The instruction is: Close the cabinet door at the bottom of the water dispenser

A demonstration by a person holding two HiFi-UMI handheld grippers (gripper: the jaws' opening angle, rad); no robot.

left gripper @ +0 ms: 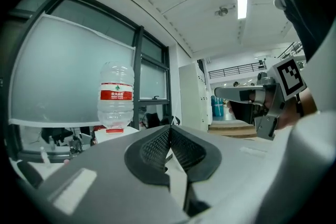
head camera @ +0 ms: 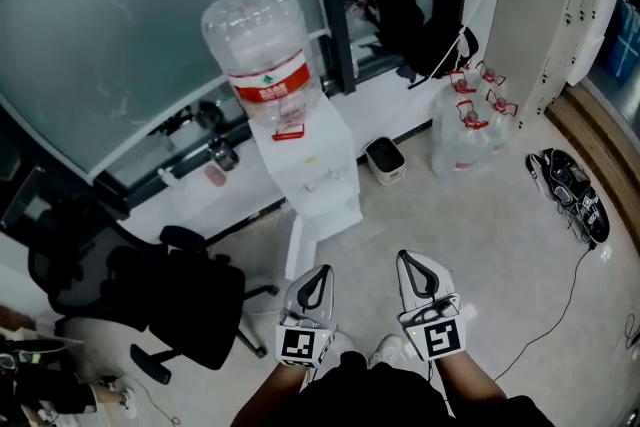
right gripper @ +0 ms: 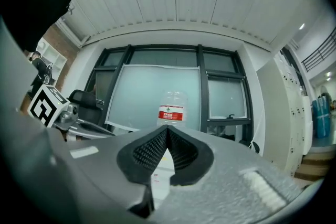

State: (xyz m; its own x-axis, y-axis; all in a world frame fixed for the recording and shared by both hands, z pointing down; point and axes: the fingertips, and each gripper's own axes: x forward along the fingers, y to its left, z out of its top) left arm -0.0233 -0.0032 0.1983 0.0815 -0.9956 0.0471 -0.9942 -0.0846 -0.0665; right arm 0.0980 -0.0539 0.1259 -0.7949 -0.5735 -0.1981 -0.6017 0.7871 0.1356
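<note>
**A:** The cabinet door [head camera: 296,250] is hanging open at the bottom of the water dispenser [head camera: 318,170], sticking out edge-on toward us. Both tools are clenched with nothing in them. The left tool [head camera: 322,271] is hovering near the door and the right tool [head camera: 406,257] is sitting beside it.

**B:** I'm guessing a hard shove is risking rocking the big bottle [head camera: 262,45] on top. Or the tip is sliding off that thin edge.

The pale speckled floor [head camera: 480,245] carries the water dispenser [head camera: 315,165]. Seen from the dispenser, a small bin [head camera: 385,160] stands just beside it at 3 o'clock. Water jugs [head camera: 470,130] cluster at 2 o'clock, with shoes [head camera: 570,195] beyond. A cable [head camera: 560,305] trails at 4 o'clock, and an office chair [head camera: 170,300] stands at 8 o'clock.
</note>
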